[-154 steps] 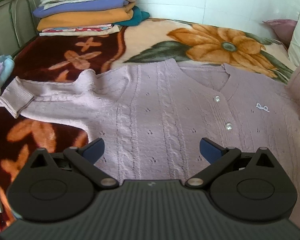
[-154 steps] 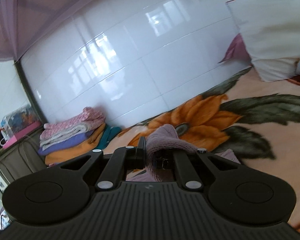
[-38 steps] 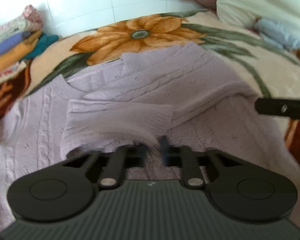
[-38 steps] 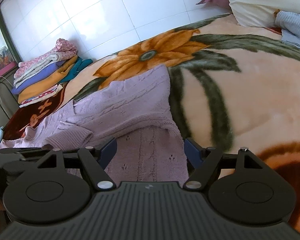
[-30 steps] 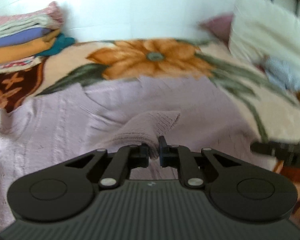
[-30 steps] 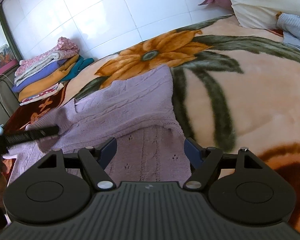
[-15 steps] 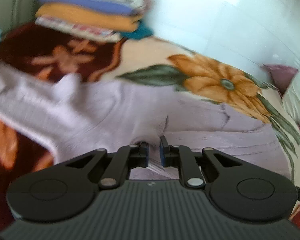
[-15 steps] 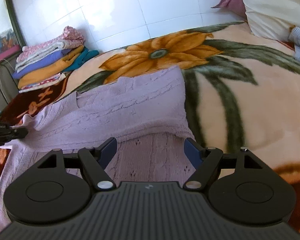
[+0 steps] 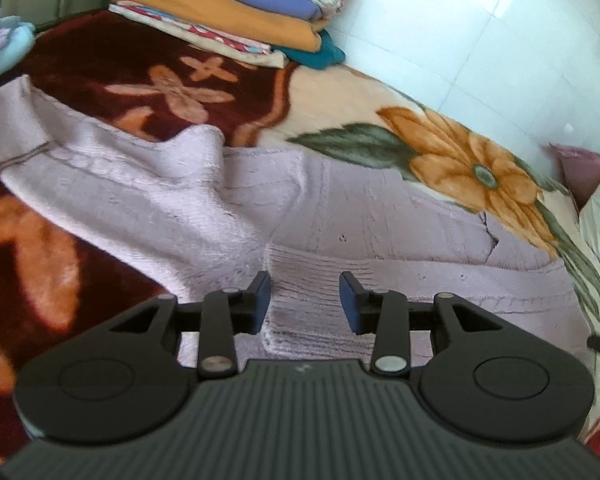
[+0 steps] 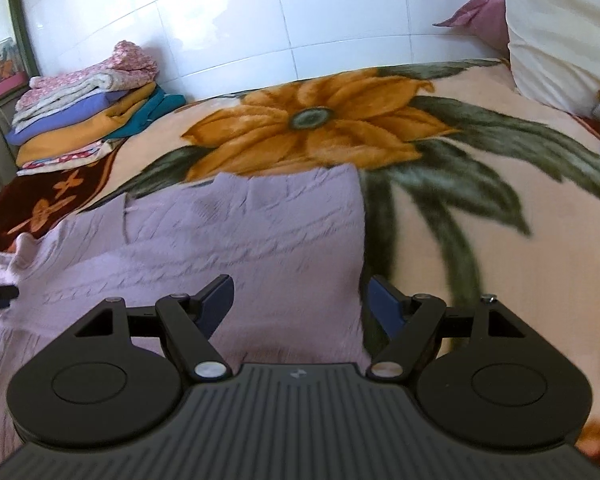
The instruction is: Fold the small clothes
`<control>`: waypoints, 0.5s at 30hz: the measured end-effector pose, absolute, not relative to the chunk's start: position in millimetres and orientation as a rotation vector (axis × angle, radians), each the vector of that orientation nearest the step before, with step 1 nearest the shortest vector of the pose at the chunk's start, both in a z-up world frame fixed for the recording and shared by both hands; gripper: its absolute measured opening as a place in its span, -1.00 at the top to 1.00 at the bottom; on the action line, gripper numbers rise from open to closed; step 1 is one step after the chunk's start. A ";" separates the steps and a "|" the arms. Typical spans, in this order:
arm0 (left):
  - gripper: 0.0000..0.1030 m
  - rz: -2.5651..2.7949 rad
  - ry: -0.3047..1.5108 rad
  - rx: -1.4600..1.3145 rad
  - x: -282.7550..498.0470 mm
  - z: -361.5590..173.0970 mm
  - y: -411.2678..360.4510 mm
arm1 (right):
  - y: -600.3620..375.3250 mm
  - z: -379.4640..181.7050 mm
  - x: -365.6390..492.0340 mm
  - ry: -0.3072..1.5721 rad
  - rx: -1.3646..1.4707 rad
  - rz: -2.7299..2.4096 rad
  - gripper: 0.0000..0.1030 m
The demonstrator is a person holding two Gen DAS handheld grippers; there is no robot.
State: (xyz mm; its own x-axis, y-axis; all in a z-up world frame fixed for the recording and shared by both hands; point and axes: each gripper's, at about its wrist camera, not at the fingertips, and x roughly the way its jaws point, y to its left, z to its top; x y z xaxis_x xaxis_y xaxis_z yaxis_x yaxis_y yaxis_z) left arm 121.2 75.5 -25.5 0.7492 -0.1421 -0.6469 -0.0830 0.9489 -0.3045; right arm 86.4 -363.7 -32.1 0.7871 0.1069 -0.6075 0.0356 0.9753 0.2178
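A lilac knitted cardigan [image 9: 360,220] lies flat on the flowered blanket [image 10: 320,120]. Its right side and sleeve are folded across the body [image 10: 240,232]. The folded sleeve's ribbed cuff [image 9: 308,276] rests on the cardigan between and below my left gripper's [image 9: 304,300] jaws. Those jaws are opening, and the blue pads stand apart from the cuff. The other sleeve [image 9: 80,172] stretches out to the left over the dark red part of the blanket. My right gripper [image 10: 300,300] hovers open over the folded right edge with nothing between its fingers.
A stack of folded clothes [image 9: 228,4] [image 10: 88,112] sits at the back left by the white tiled wall. A cream pillow [image 10: 560,32] and a pink cushion [image 10: 484,16] lie at the back right. Bare blanket spreads right of the cardigan.
My left gripper carried the sleeve cuff across the cardigan, swung left and parted its jaws, so the cuff now lies free. The right gripper stayed open and shifted slightly.
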 end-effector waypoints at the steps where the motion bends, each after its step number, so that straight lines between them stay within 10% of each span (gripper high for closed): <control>1: 0.21 -0.036 0.737 -0.319 125.6 -28.9 74.2 | -364.5 -32.0 93.0 0.668 0.218 0.033 -0.55; 15: 0.10 -0.072 0.755 -0.239 142.6 -44.1 66.1 | -373.3 -54.6 175.7 0.686 0.197 -0.005 -0.50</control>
State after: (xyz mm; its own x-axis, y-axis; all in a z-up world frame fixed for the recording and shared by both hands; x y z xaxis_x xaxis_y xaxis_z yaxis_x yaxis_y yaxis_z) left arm 142.6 66.1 -44.1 0.7271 -0.1505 -0.6698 -0.0207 0.9704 -0.2405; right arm 175.7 -373.3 -54.6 0.7745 0.0602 -0.6297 0.0691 0.9814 0.1789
